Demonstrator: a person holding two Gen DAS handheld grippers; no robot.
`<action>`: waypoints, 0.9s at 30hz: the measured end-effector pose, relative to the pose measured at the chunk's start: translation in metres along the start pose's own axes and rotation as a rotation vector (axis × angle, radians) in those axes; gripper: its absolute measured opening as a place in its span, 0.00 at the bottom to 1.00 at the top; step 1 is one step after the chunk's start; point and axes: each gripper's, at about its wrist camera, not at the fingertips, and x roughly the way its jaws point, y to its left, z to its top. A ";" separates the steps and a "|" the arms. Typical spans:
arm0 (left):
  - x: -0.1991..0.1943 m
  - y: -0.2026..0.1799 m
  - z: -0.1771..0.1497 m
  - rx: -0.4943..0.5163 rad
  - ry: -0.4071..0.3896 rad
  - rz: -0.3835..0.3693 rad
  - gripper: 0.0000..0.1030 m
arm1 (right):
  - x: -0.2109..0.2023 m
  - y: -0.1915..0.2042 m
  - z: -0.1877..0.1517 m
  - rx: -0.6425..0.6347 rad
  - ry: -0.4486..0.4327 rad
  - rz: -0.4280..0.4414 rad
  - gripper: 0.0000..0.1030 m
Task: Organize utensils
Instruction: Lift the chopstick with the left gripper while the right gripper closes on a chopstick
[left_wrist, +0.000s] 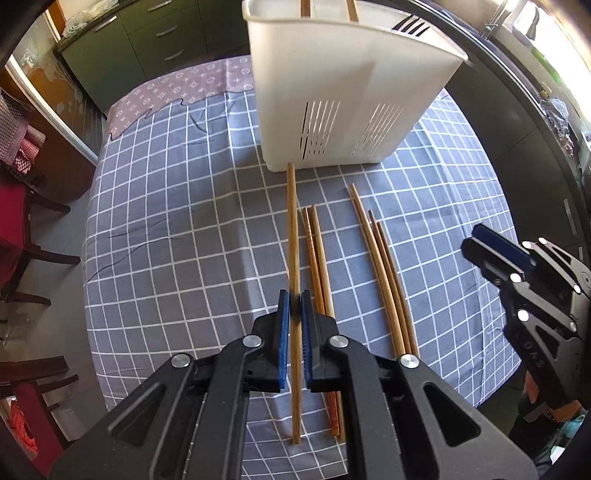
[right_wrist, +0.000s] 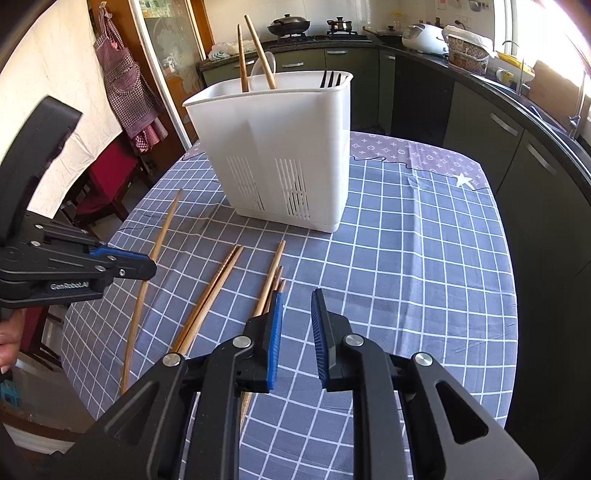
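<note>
Chopstick (left_wrist: 293, 229) at frame centre is pinched by left gripper (left_wrist: 294, 299); right gripper (right_wrist: 295, 299) hangs slightly spread, empty.

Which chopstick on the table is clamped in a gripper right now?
The lone chopstick farthest left, running toward the white holder: the left gripper is shut on it. The others lie loose.
</note>
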 end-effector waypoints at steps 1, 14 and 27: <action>-0.006 0.001 -0.001 0.003 -0.016 -0.001 0.06 | 0.001 0.002 0.001 -0.004 0.004 0.000 0.16; -0.058 0.011 -0.008 -0.011 -0.186 -0.017 0.06 | 0.040 0.013 0.007 -0.022 0.163 0.052 0.16; -0.066 0.014 -0.014 0.008 -0.229 -0.032 0.06 | 0.077 0.012 0.003 -0.006 0.343 0.069 0.12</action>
